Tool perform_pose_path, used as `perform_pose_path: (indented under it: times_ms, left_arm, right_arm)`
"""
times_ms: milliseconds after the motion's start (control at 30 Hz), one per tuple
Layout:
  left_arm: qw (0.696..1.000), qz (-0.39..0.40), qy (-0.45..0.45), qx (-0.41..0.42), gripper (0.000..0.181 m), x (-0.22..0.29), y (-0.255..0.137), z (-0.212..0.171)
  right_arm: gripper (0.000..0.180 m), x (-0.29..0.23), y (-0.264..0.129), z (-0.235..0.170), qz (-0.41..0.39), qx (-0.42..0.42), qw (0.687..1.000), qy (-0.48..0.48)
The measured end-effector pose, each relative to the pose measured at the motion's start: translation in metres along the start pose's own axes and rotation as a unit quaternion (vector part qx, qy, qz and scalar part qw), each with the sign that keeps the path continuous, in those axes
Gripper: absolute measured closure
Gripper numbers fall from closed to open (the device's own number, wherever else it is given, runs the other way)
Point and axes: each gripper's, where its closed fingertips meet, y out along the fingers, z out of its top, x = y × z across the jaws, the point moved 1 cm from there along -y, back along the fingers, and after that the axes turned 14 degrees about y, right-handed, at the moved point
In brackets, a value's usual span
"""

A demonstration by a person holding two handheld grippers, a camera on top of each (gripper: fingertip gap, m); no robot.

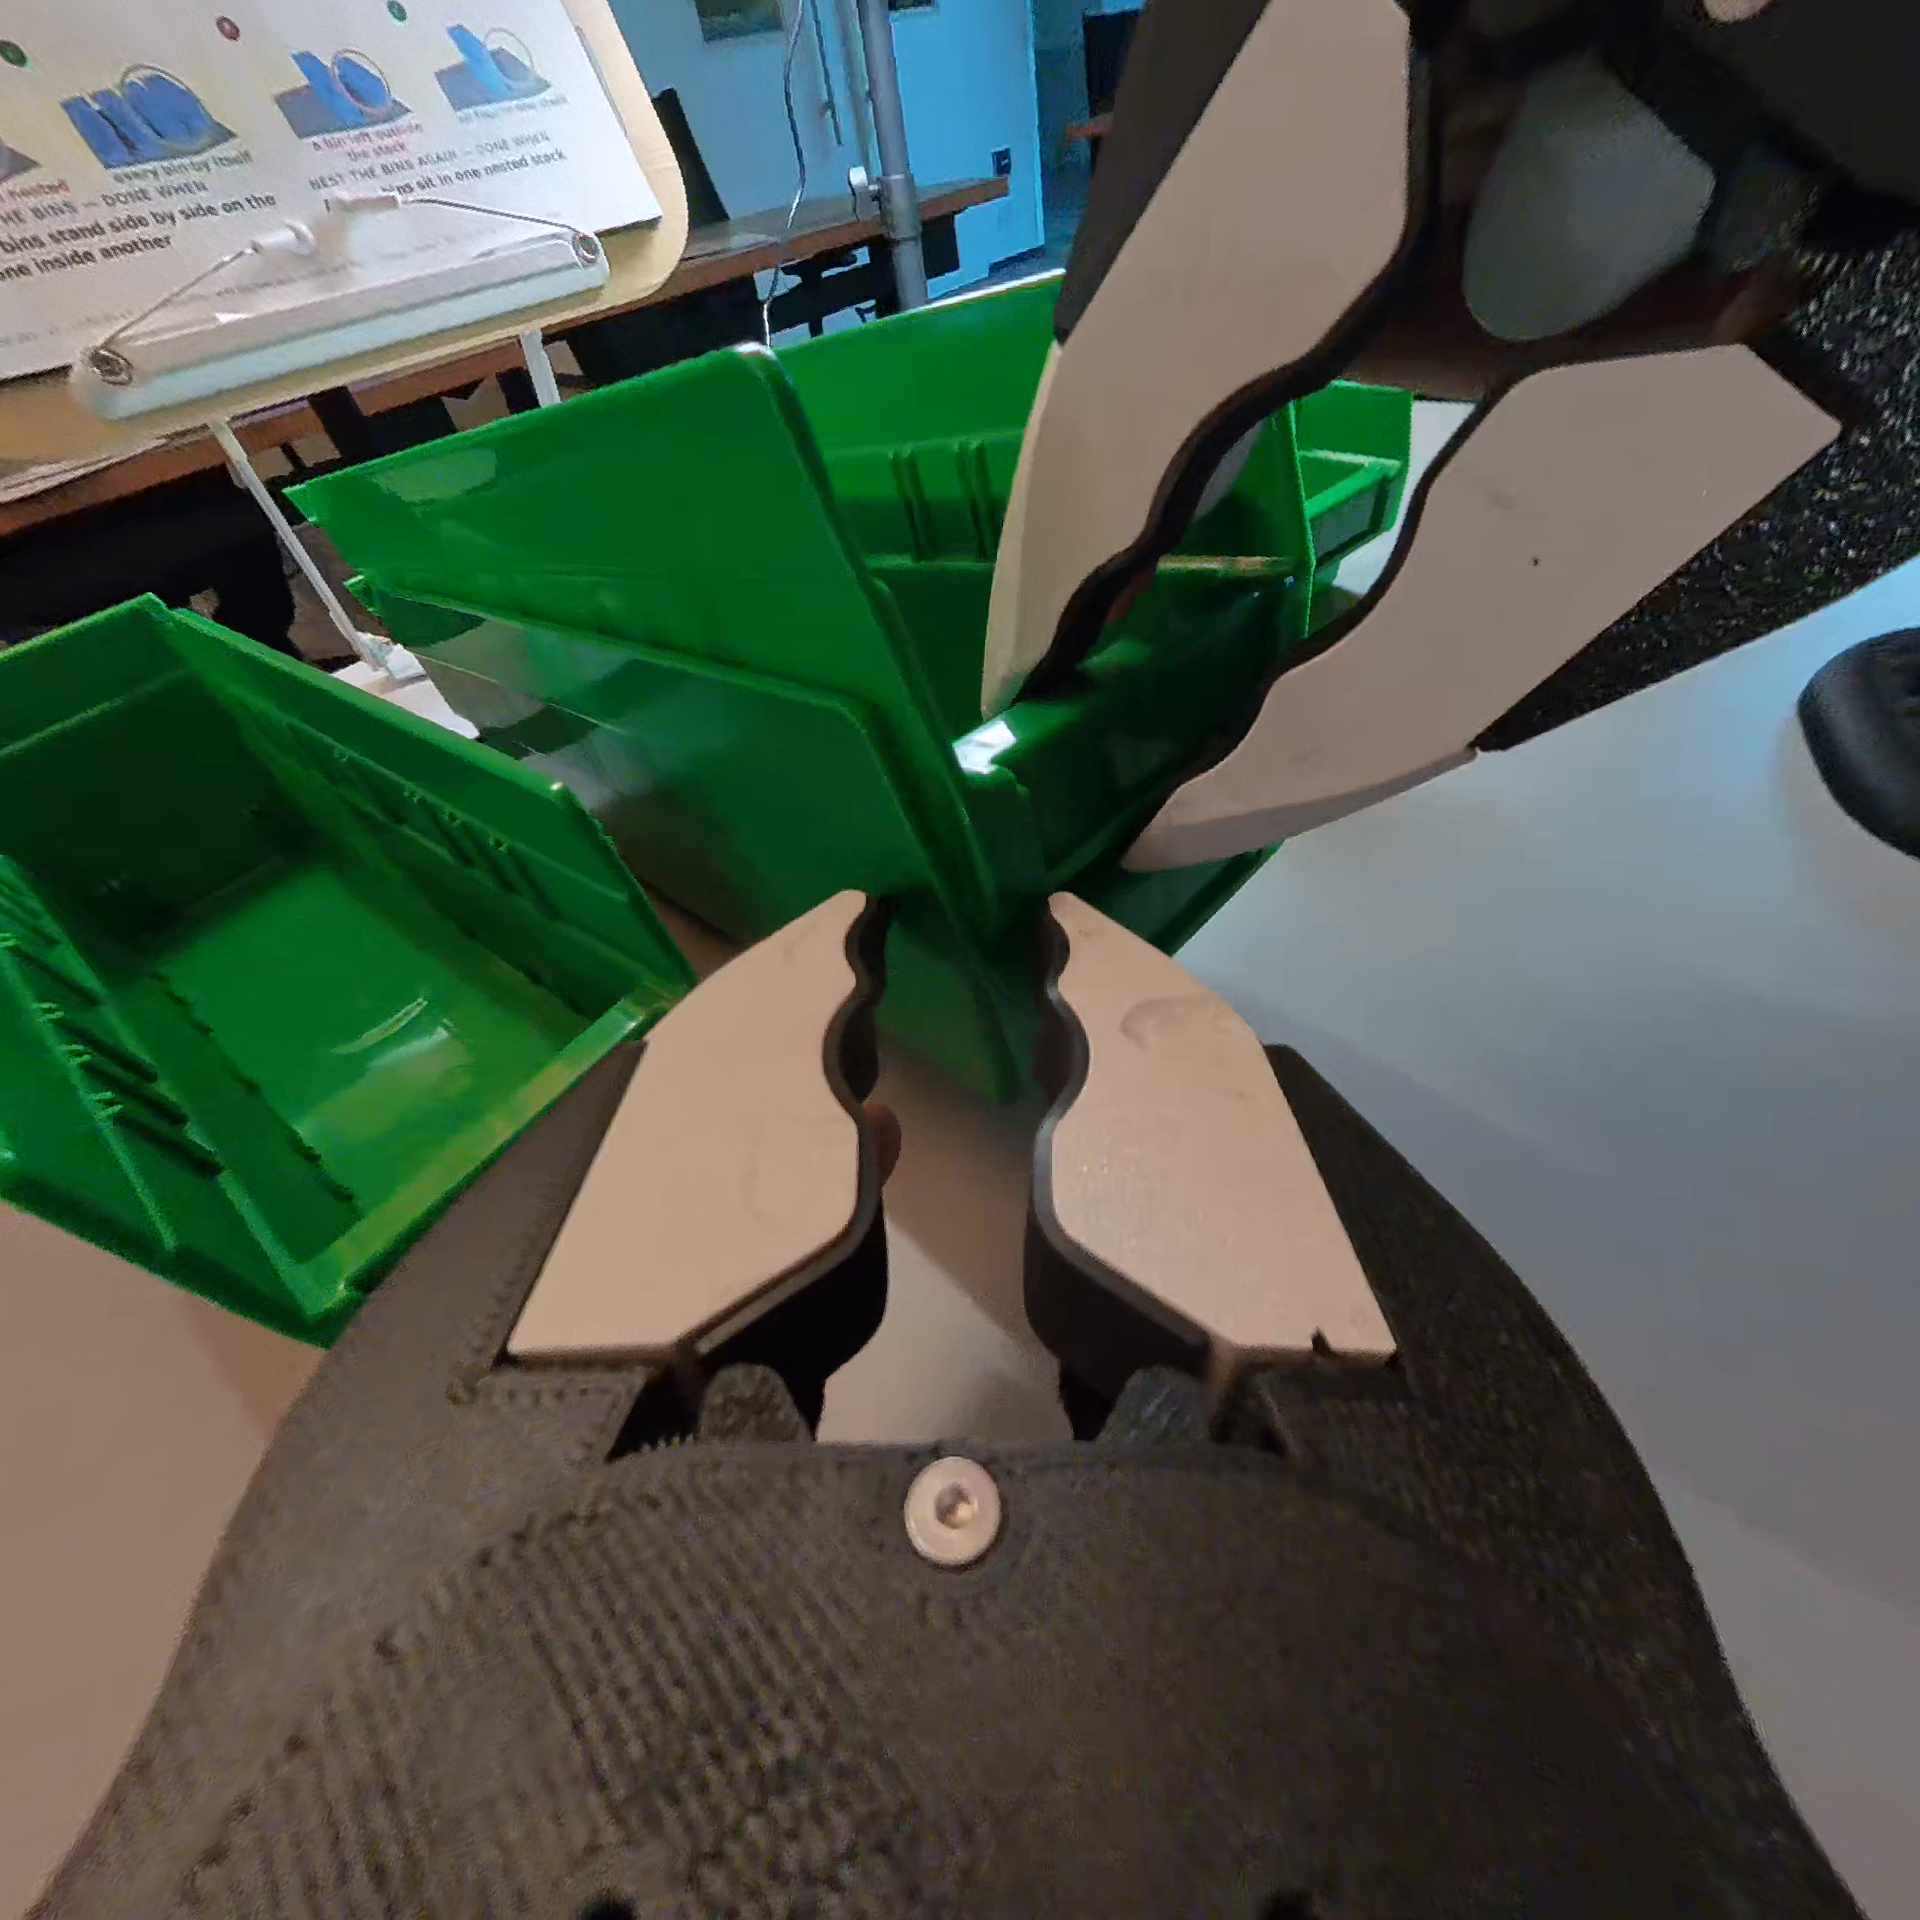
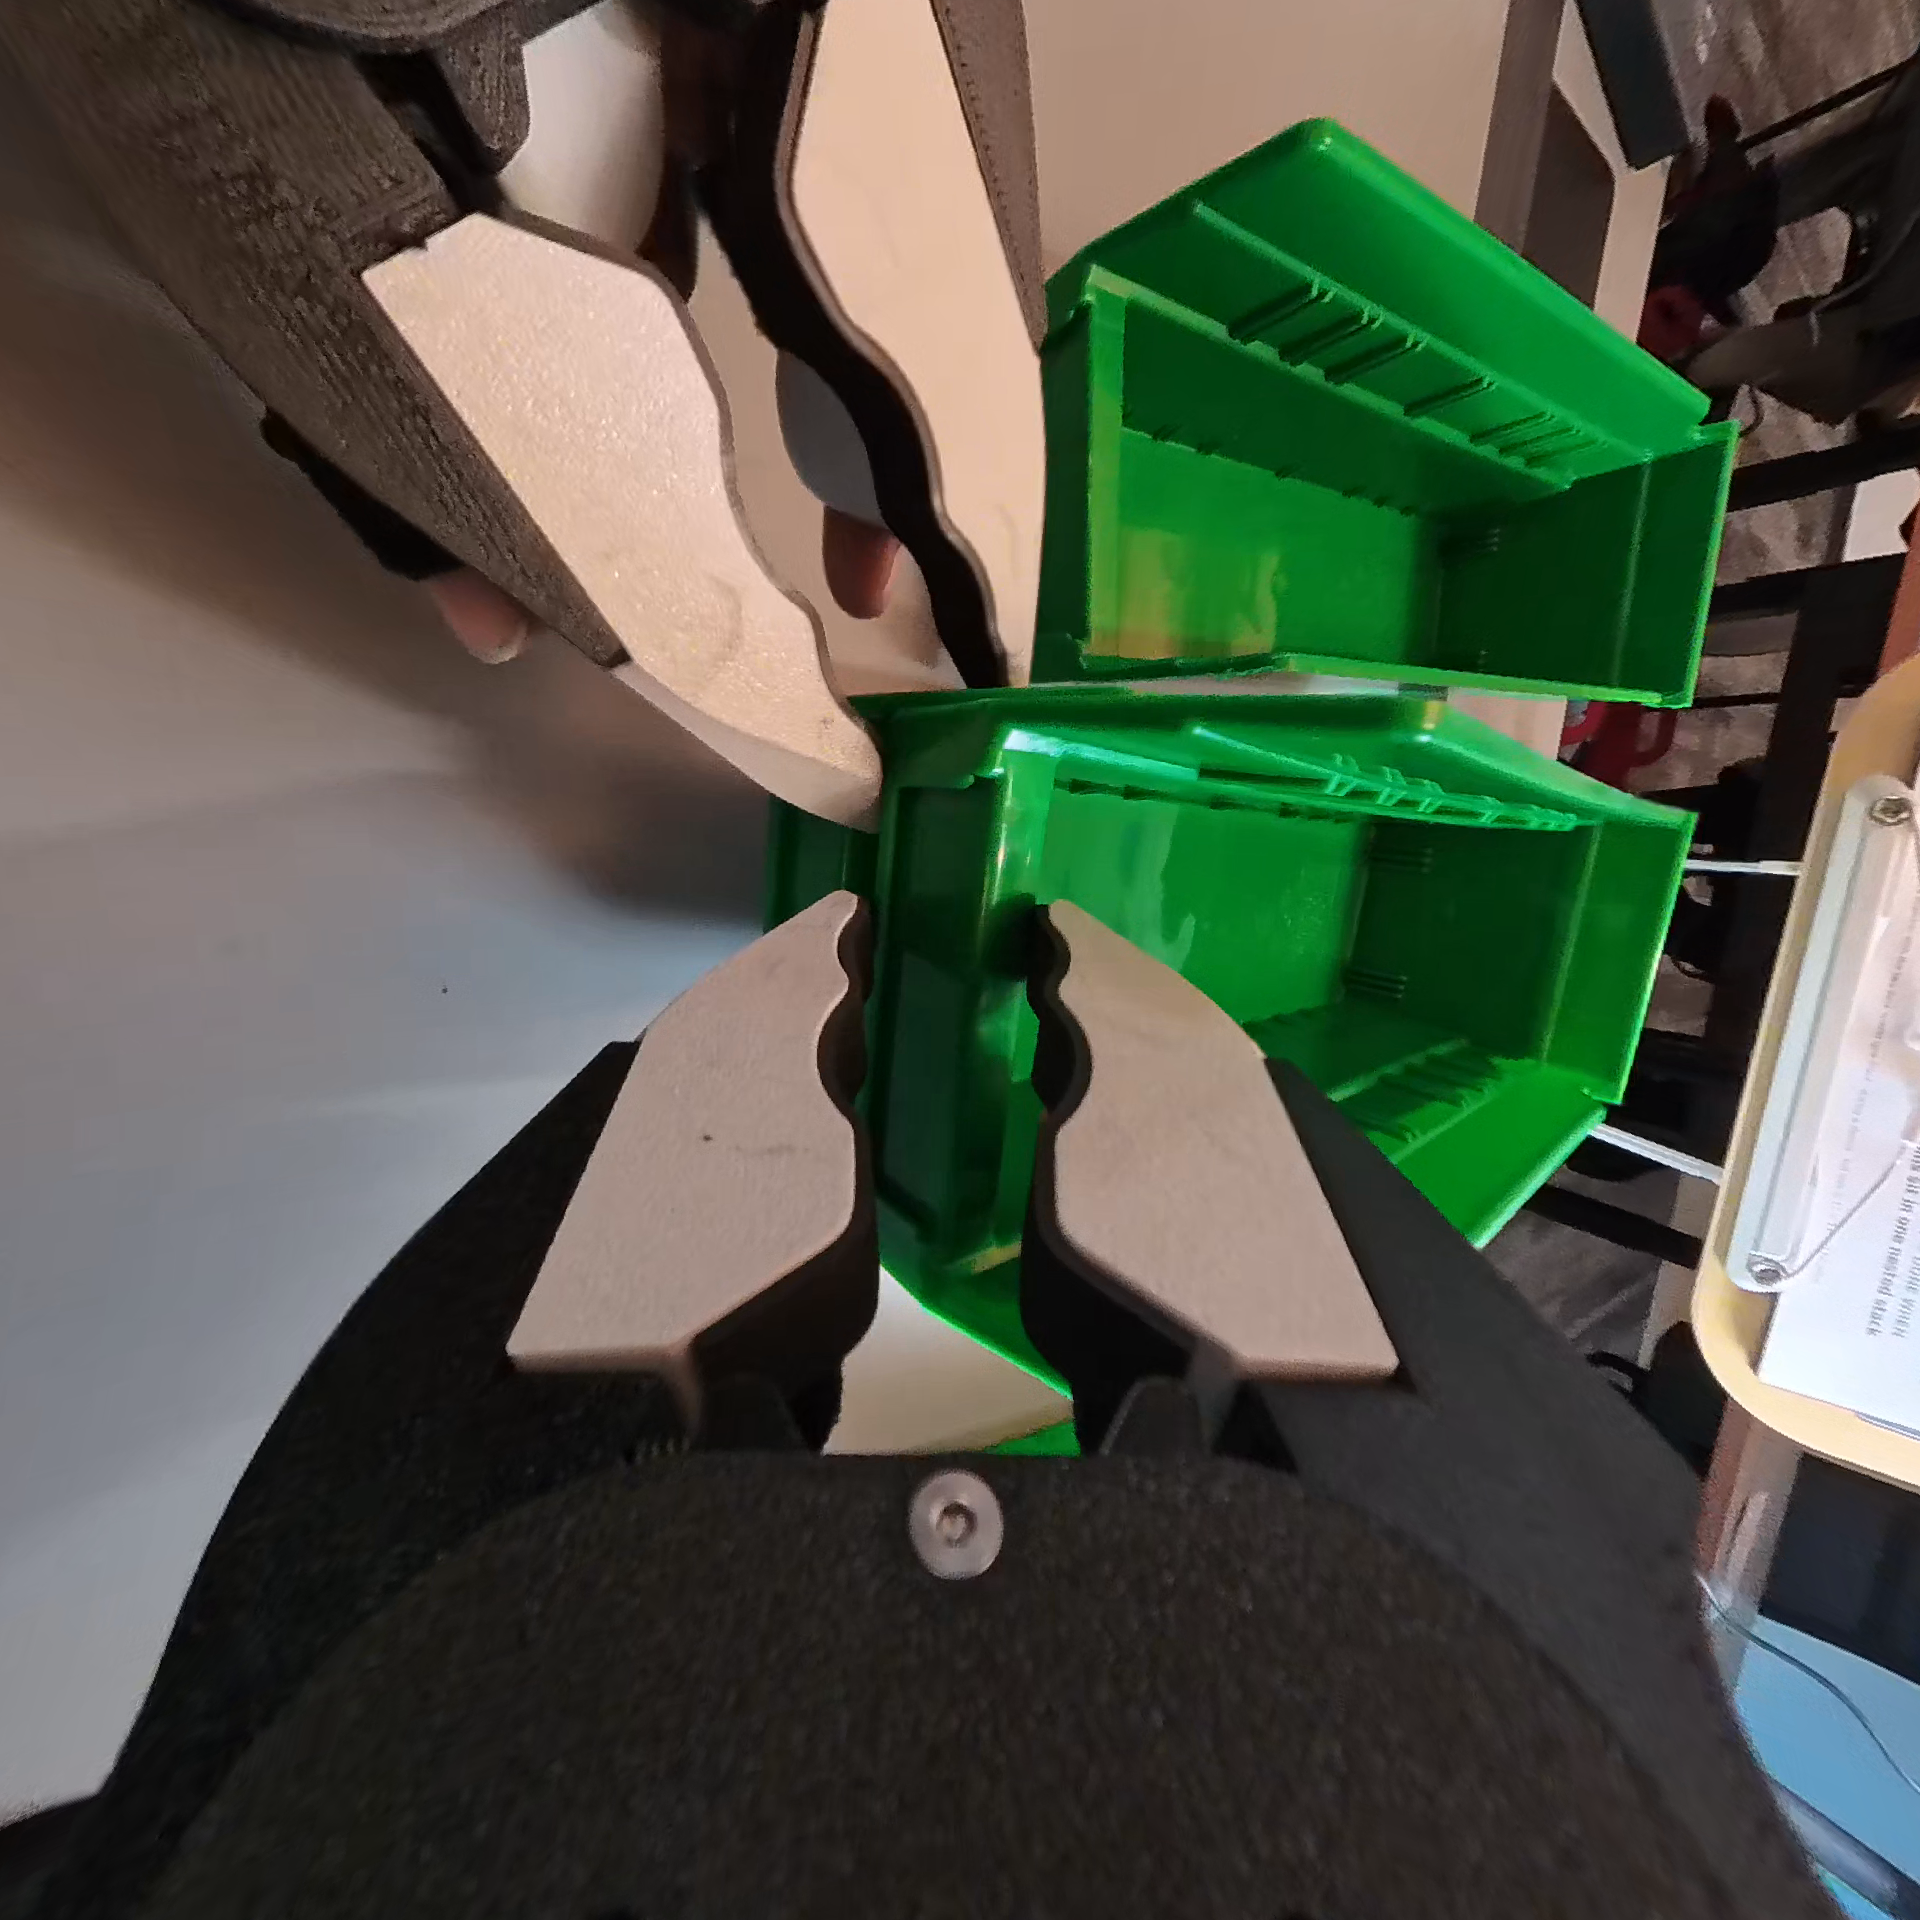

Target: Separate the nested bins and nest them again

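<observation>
Green plastic bins crowd the pale bench (image 1: 1558,1143). One separated bin (image 1: 291,987) sits alone, open side up, at the left of the left wrist view; just beside it is the nested pair (image 1: 644,644), one bin tilted up inside the other.

The left gripper (image 1: 961,914) has its fingers (image 1: 727,1122) narrowed onto the corner wall of the pair, apparently the outer bin, most likely to pin it down as an anchor. The right gripper (image 2: 951,920) reaches in from the opposite side with its fingers (image 2: 1164,1174) straddling the front lip of what seems the inner bin (image 2: 1299,935); whether they clamp it or only bracket it I cannot tell.

Opposed grips like these suit pulling the inner bin free while the outer one stays put. A propped instruction board (image 1: 312,187) stands behind the bins.
</observation>
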Motion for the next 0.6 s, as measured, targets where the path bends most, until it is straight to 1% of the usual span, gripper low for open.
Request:
perform_pose_path:
  times_ms: [167, 233, 267, 300, 333, 367, 400, 433, 467, 600]
  left_arm:
    - [1.0, 0.017, -0.006, 0.009, 0.157, -0.004, -0.002, 0.002]
    - [1.0, 0.021, -0.017, 0.002, 0.159, -0.005, -0.002, 0.0]
    - [1.0, 0.02, -0.019, -0.002, 0.16, -0.005, -0.001, -0.002]
    - [1.0, 0.02, -0.021, -0.004, 0.161, -0.005, -0.001, -0.004]
    - [1.0, 0.017, -0.019, -0.008, 0.161, -0.004, -0.001, -0.006]
    - [1.0, 0.015, -0.017, -0.011, 0.162, -0.003, 0.0, -0.008]
    - [1.0, 0.013, -0.016, -0.013, 0.162, -0.001, 0.0, -0.009]
    - [1.0, 0.012, -0.014, -0.015, 0.162, 0.0, 0.0, -0.01]
    - [1.0, 0.012, -0.013, -0.016, 0.163, 0.001, 0.0, -0.01]
    - [1.0, 0.009, -0.012, -0.024, 0.164, 0.001, -0.002, -0.015]
  right_arm:
    - [0.15, 0.002, -0.002, 0.005, -0.013, 0.025, 1.0, -0.01]
    - [0.149, 0.002, -0.018, 0.015, 0.007, 0.046, 0.999, -0.001]
    - [0.149, 0.005, -0.031, 0.021, 0.032, 0.053, 0.998, 0.015]
    - [0.148, 0.014, -0.047, 0.028, 0.058, 0.064, 0.996, 0.037]
    - [0.148, 0.034, -0.062, 0.036, 0.064, 0.091, 0.992, 0.063]
    - [0.147, 0.063, -0.073, 0.044, 0.052, 0.118, 0.988, 0.089]
    - [0.146, 0.092, -0.077, 0.046, 0.039, 0.126, 0.985, 0.111]
    - [0.146, 0.119, -0.072, 0.042, 0.025, 0.11, 0.986, 0.125]
    - [0.145, 0.146, -0.058, 0.035, 0.007, 0.084, 0.988, 0.127]
    - [0.143, 0.217, 0.027, 0.002, -0.014, -0.023, 0.994, 0.104]
